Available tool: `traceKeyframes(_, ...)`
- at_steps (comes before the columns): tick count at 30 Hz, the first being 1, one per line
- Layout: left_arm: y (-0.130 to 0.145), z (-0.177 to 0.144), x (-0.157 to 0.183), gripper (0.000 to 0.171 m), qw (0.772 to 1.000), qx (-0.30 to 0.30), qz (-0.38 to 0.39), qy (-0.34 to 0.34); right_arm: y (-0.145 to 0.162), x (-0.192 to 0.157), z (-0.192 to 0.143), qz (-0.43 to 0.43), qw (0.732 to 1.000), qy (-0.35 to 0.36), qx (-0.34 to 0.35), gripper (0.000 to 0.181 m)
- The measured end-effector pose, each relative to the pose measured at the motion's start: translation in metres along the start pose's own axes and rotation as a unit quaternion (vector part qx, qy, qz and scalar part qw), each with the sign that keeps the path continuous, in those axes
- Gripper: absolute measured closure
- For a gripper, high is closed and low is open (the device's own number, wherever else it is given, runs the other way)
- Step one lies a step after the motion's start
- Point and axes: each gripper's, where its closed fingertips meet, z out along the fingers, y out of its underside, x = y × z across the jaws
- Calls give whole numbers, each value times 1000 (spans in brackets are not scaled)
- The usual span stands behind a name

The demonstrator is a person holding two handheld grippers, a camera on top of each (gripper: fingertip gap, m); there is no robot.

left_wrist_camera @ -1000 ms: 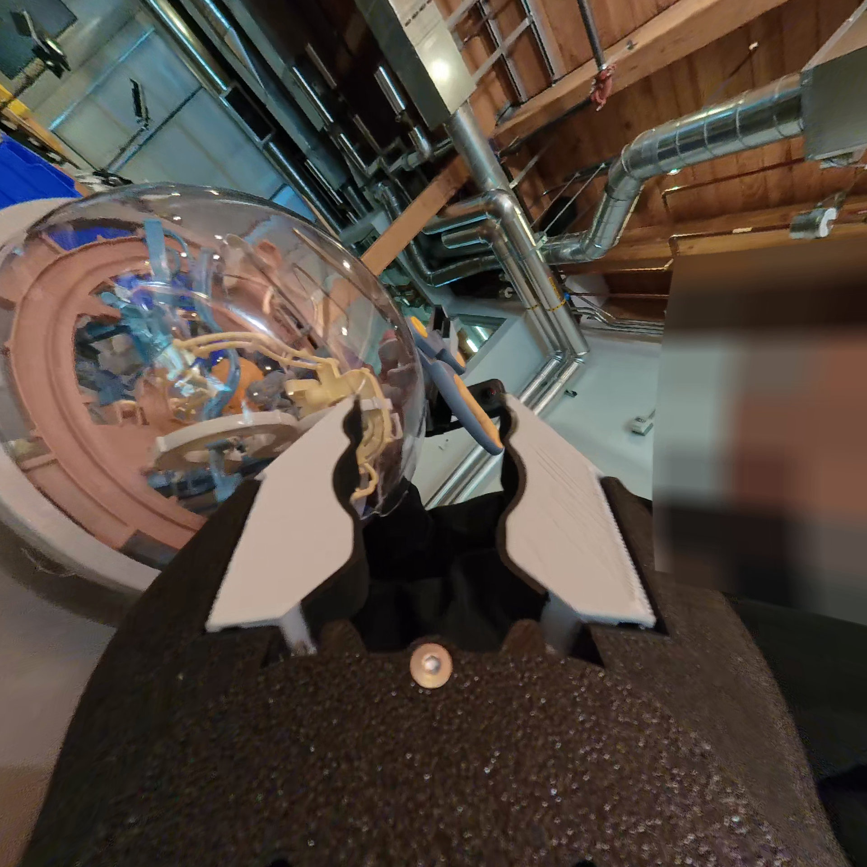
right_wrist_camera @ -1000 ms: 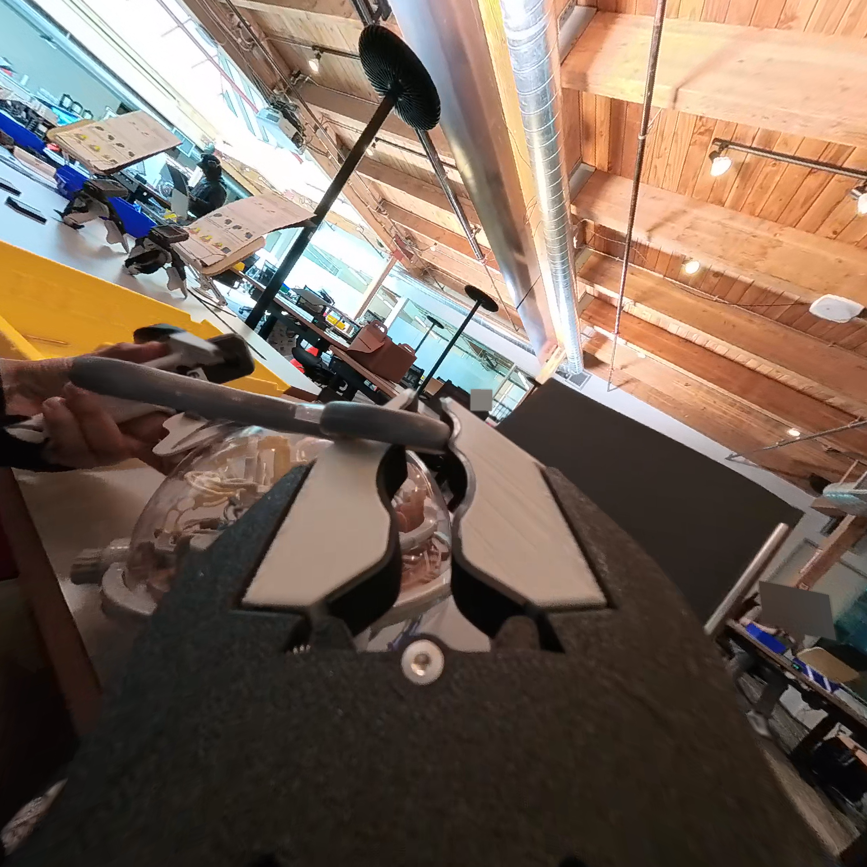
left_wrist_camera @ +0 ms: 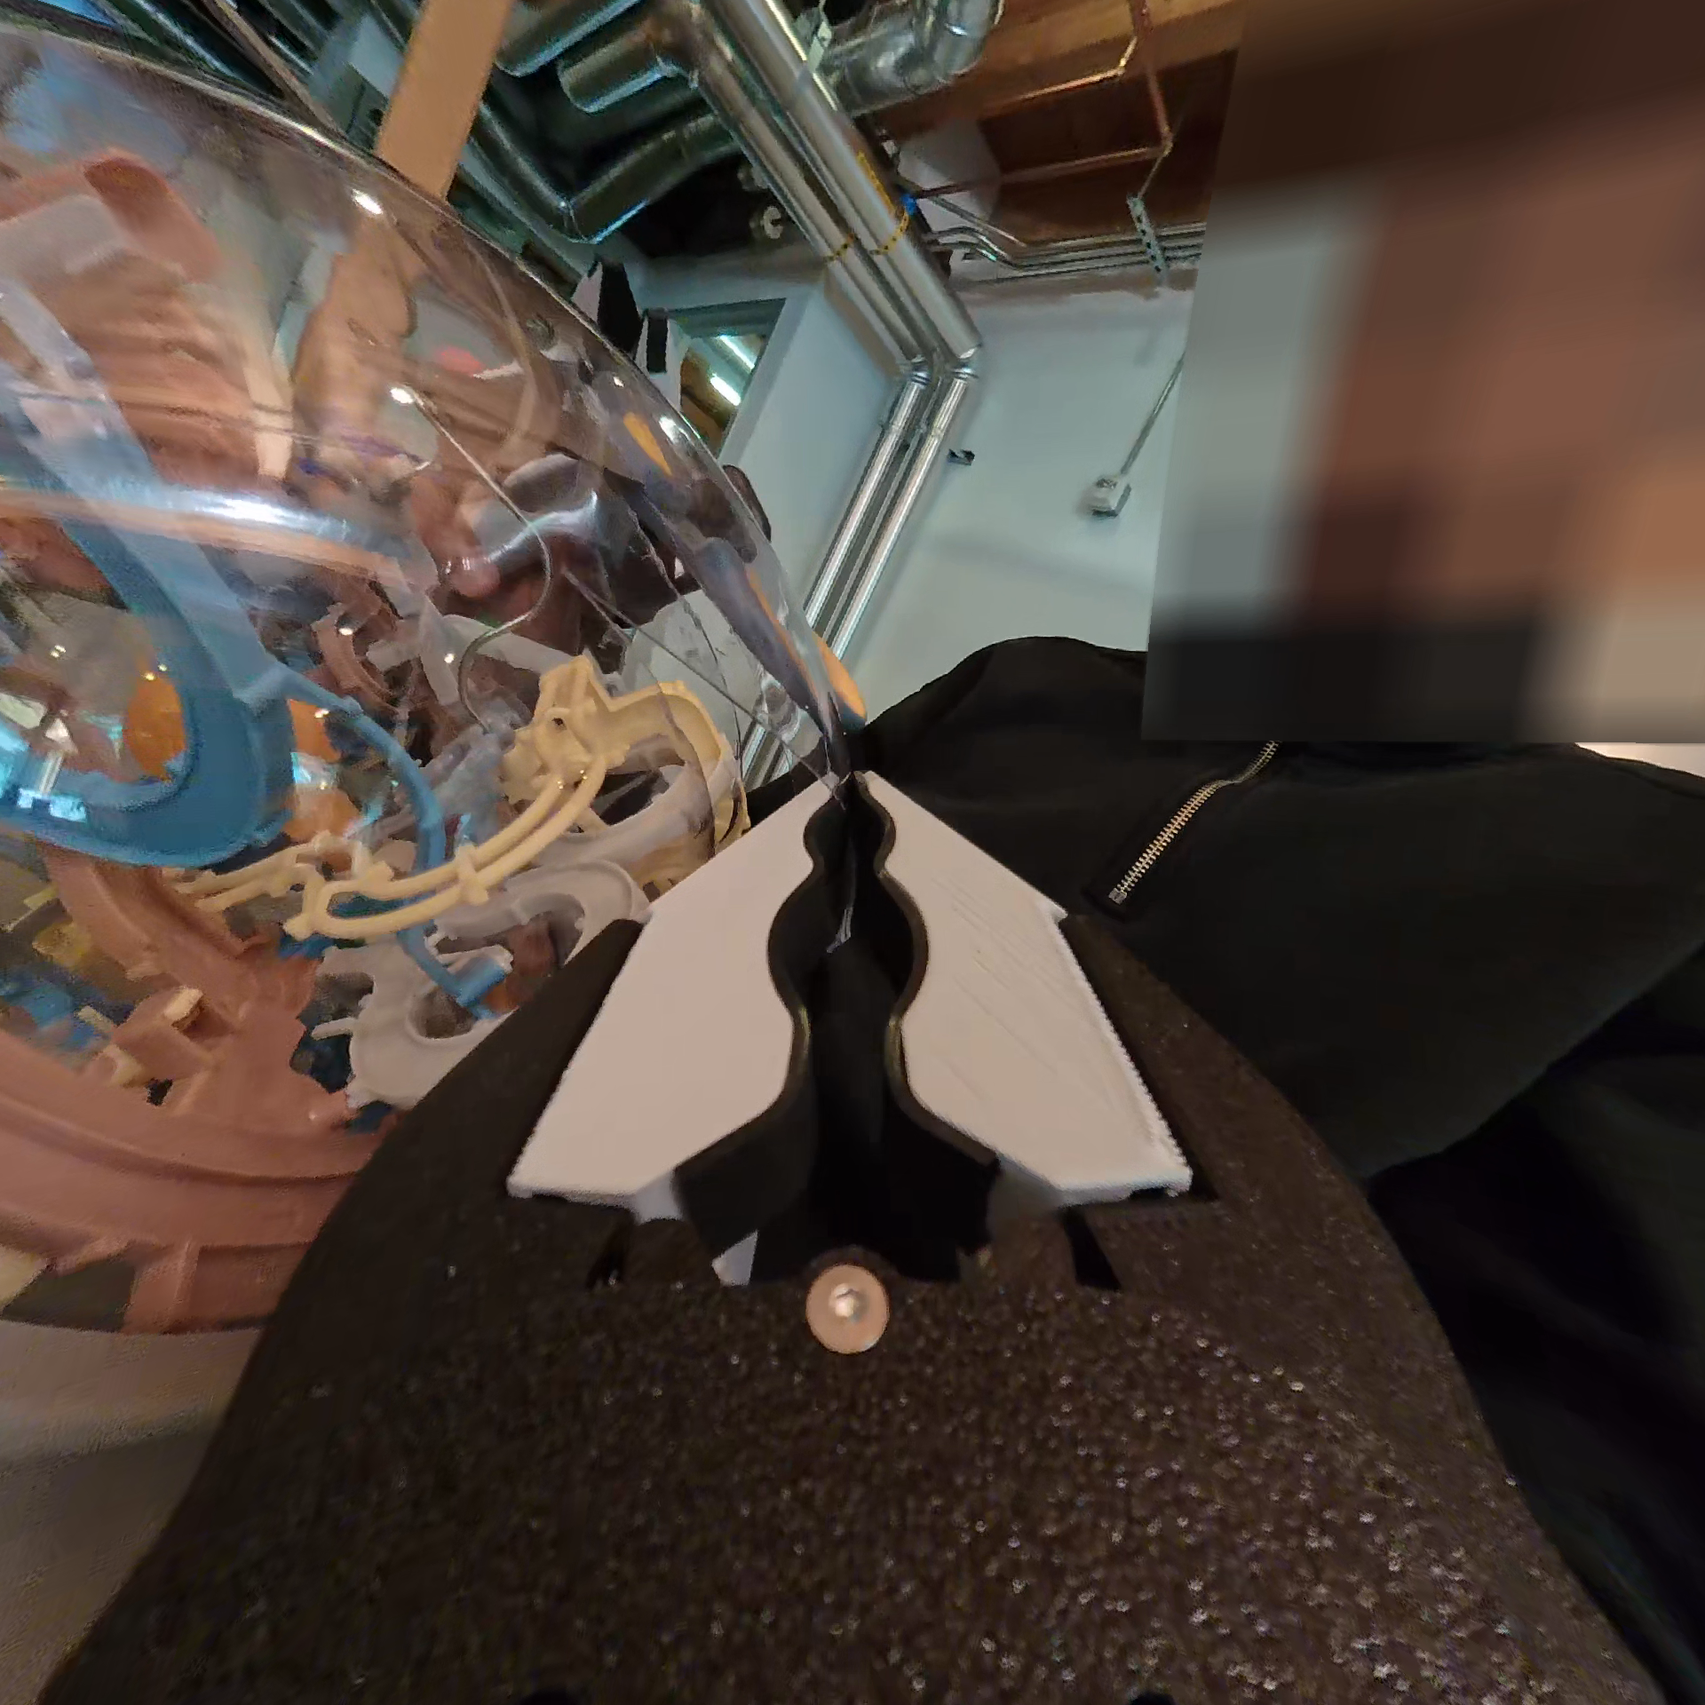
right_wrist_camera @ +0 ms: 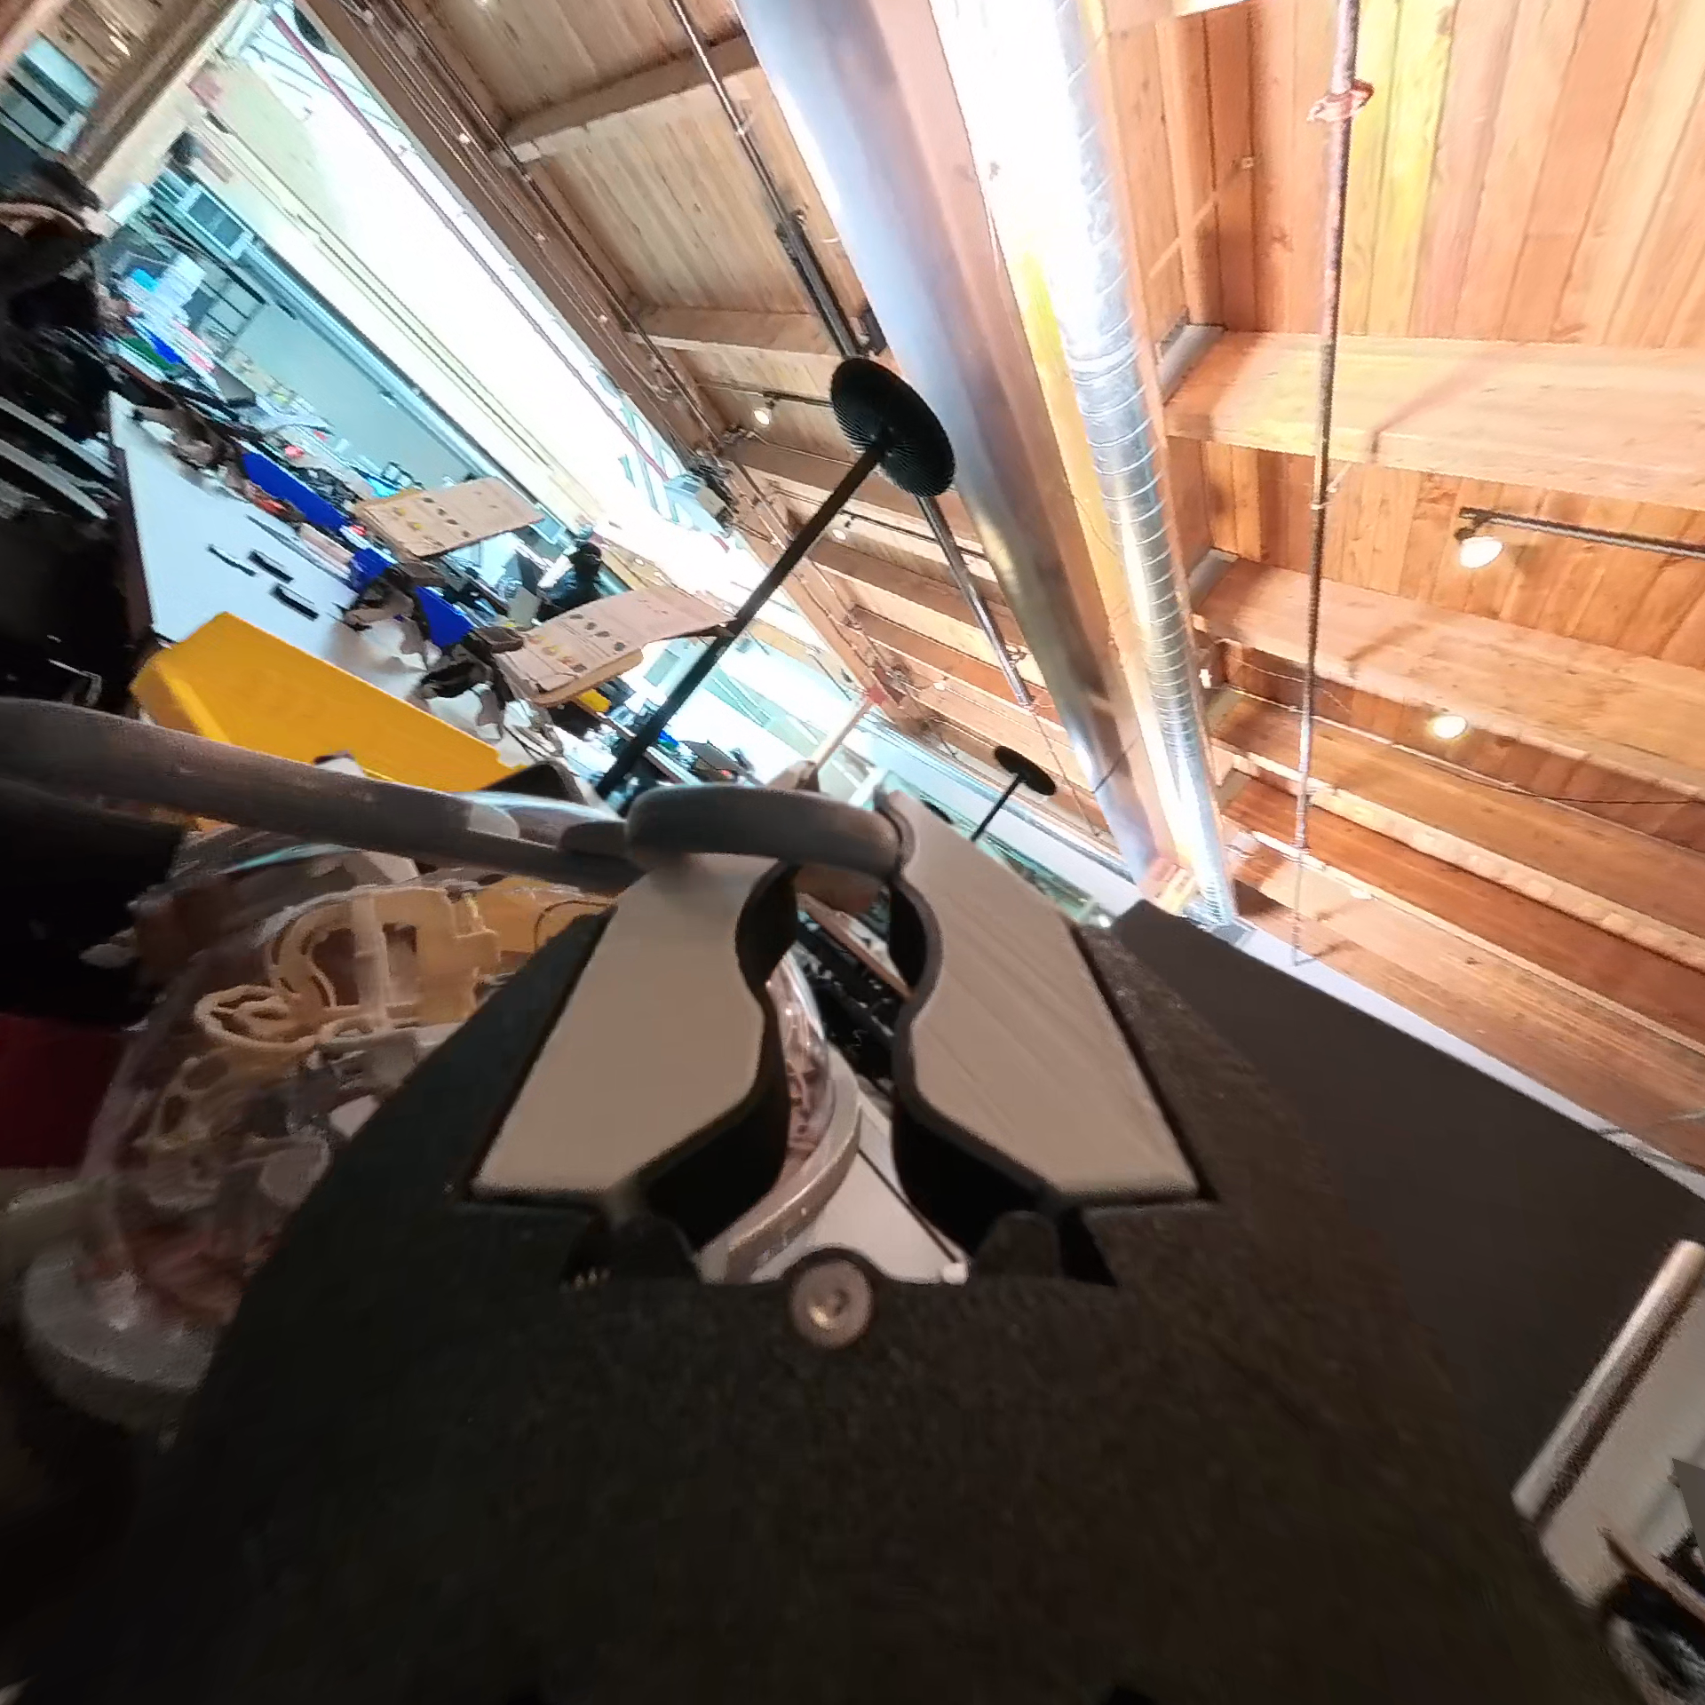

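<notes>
Closing is the main change: the left gripper (left_wrist_camera: 853, 793), spread wide a second ago, now has its white fingers drawn together until the tips almost meet. They meet right at the rim of the clear maze ball (left_wrist_camera: 277, 554), which fills the left wrist view from 8 to 11 o'clock and looms much larger than before. A thin clear sliver runs down between the fingers, so they seem to pinch a lip of the ball, though glare makes this uncertain. Behind, at 3 o'clock, lies a person's black zipped jacket (left_wrist_camera: 1384, 923).

The right gripper (right_wrist_camera: 830, 858) keeps its narrow hold on the grey loop handle (right_wrist_camera: 766, 816) crossing its tips. The ball sits at 8 o'clock below that handle, and a yellow bin (right_wrist_camera: 295, 701) stands at 10 o'clock.
</notes>
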Motion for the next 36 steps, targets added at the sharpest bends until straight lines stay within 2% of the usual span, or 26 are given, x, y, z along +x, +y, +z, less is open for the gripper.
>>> traceKeyframes(2,-4,-2,-3,171,1000,11,2,-9,-1,3,3,-35,999,26,-10,173)
traceKeyframes(5,-27,-11,-19,170,995,73,1,-63,-1,8,5,-111,991,64,-29,175)
traceKeyframes(7,-36,-17,-25,155,990,101,11,-95,-2,14,4,-148,984,88,-37,179)
traceKeyframes(9,-45,-24,-27,132,985,124,18,-123,-2,22,-1,-147,983,107,-41,181)
traceKeyframes(10,-50,-30,-30,128,980,134,20,-144,-2,26,-4,-139,983,115,-43,181)
traceKeyframes(14,-67,-44,-29,128,966,159,36,-200,5,32,-15,-136,982,117,-53,181)
traceKeyframes(17,-70,-33,-28,128,960,128,53,-244,9,27,-20,-123,985,110,-56,181)
traceKeyframes(19,-72,-17,-24,128,961,111,60,-246,13,20,-21,-115,987,95,-60,181)
traceKeyframes(25,-89,13,-20,128,952,132,88,-262,16,2,-18,-125,987,75,-67,181)
traceKeyframes(31,-87,17,-20,129,952,124,91,-266,5,-16,-18,-93,994,37,-46,181)
traceKeyframes(33,-86,16,-16,128,960,131,65,-240,3,-26,-18,-109,993,19,-48,181)
traceKeyframes(36,-75,23,0,128,982,115,-3,-151,-3,-40,-19,-123,992,-11,-37,181)
